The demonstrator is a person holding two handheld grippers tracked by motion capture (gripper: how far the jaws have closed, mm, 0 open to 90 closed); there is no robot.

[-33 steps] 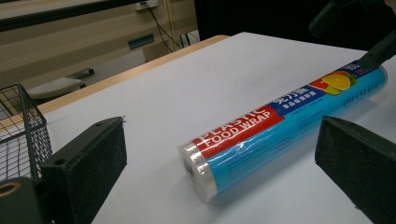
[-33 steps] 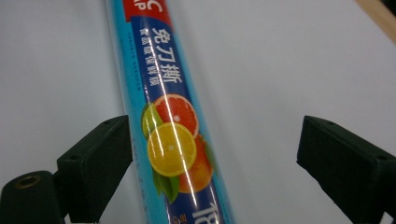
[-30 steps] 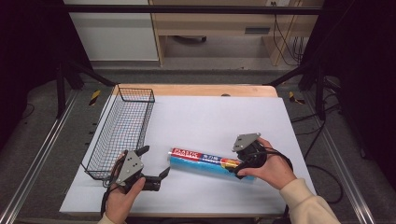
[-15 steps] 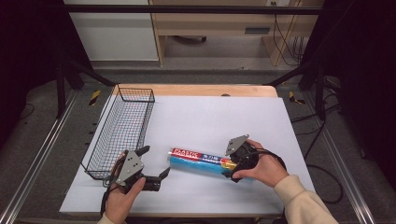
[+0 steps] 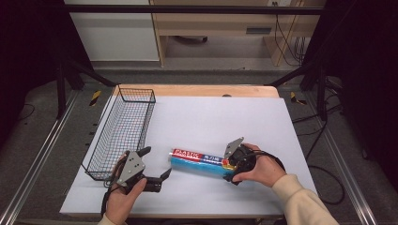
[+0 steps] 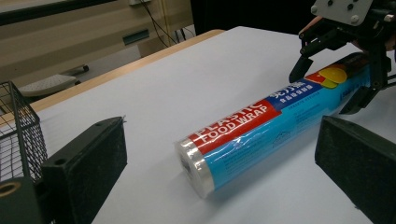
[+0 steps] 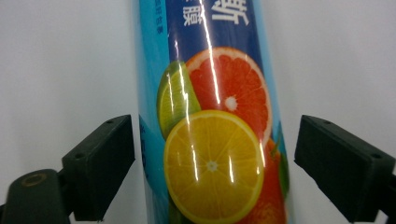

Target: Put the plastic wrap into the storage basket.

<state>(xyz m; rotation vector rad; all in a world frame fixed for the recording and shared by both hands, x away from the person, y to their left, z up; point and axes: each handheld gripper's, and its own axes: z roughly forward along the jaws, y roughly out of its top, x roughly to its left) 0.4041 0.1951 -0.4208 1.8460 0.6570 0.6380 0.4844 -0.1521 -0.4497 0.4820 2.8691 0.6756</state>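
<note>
Centrally, a "PLASTIC FOOD WRAP" roll (image 5: 202, 161) is being straddled at its 3 o'clock end by the right gripper (image 5: 233, 165), jaws apart, untouched; left gripper (image 5: 156, 164) is being held open at 9 o'clock.

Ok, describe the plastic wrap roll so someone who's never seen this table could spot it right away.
On the white table, right of the wire basket, a roll of food wrap lies on its side between the two hands. It is a glossy blue tube with a red FOOD WRAP band and citrus slices at the end inside the right claw.
</note>
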